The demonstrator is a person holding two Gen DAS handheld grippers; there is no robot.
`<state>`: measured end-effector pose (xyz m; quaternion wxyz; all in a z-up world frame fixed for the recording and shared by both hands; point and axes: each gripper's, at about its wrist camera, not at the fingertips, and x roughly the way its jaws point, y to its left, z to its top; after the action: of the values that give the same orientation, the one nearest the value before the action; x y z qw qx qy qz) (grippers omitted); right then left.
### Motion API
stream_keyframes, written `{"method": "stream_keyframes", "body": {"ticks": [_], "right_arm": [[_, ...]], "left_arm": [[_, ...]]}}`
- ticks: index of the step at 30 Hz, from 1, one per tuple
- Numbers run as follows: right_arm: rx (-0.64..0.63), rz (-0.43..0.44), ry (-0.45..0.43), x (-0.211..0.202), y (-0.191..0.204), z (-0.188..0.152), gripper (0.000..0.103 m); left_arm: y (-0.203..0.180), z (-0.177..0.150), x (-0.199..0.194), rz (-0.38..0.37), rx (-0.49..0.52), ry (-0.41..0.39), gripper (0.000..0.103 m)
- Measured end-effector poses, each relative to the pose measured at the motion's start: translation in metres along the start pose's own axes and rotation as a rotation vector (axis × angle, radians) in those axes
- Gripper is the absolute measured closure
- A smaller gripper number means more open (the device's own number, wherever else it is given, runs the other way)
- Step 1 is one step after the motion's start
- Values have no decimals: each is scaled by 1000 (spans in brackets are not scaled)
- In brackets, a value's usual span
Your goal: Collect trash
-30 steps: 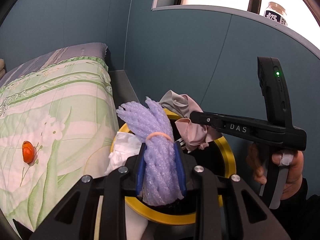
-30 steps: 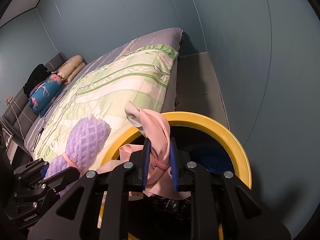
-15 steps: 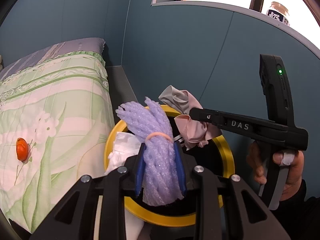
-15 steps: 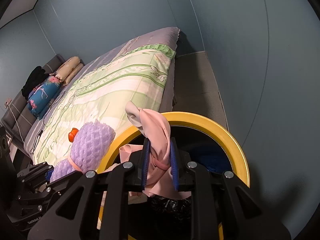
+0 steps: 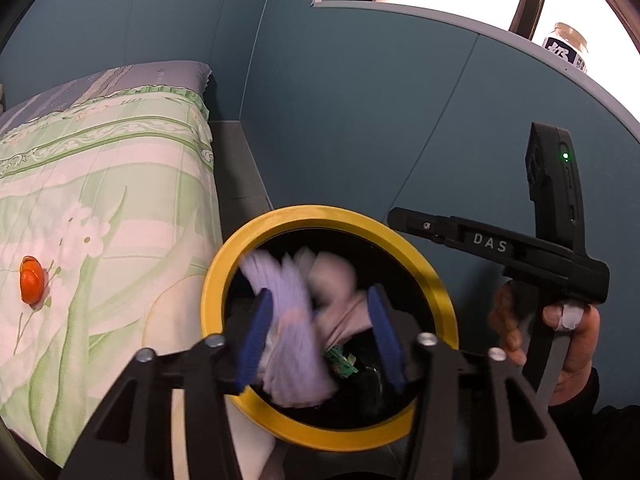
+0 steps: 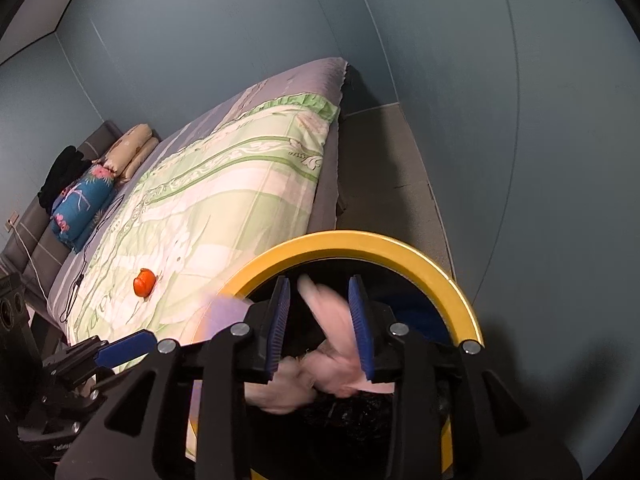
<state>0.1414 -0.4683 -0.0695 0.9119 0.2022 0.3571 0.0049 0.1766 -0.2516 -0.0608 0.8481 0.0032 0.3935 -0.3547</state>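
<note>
The bed [image 6: 224, 184], under a green-and-white floral quilt, fills the left half of both views, with pillows [image 6: 100, 184] piled at its head in the upper left of the right wrist view. At lower centre stands the yellow-rimmed trash bin [image 5: 404, 240], dark inside, just beside the bed's edge.

The left hand-held gripper [image 5: 316, 332] hangs over the bin's mouth; its jaws have just been opening and stand released, the blurred purple foam net [image 5: 288, 320] loose between them, inside the rim. The right hand-held gripper [image 6: 320, 324] is likewise over the bin, its jaws just opened and apart, with the blurred pink cloth [image 6: 336, 332] between the pads, inside the rim. A hand [image 5: 568, 340] grips its handle at the right of the left wrist view.

An orange peel [image 5: 31, 280] lies on the quilt, well left of the bin.
</note>
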Motion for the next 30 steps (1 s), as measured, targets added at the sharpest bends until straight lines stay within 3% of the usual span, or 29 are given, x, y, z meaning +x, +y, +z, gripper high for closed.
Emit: {"method": "stream_keyframes", "body": {"ticks": [3, 16, 22, 24, 30], "right_arm": [[5, -9, -10, -3, -1, 1, 67], [-31, -38, -43, -11, 8, 7, 63], [-69, -60, -75, -13, 29, 12, 44], [-73, -66, -85, -12, 36, 14, 27], [-158, -107, -99, -1, 74, 13, 11]], "left_arm": [[2, 0, -1, -2, -14, -5, 50], [25, 1, -28, 58, -48, -71, 50], [45, -2, -51, 129, -53, -106, 43], [55, -5, -61, 154, -71, -124, 39], [80, -11, -90, 237, -123, -193, 23]]}}
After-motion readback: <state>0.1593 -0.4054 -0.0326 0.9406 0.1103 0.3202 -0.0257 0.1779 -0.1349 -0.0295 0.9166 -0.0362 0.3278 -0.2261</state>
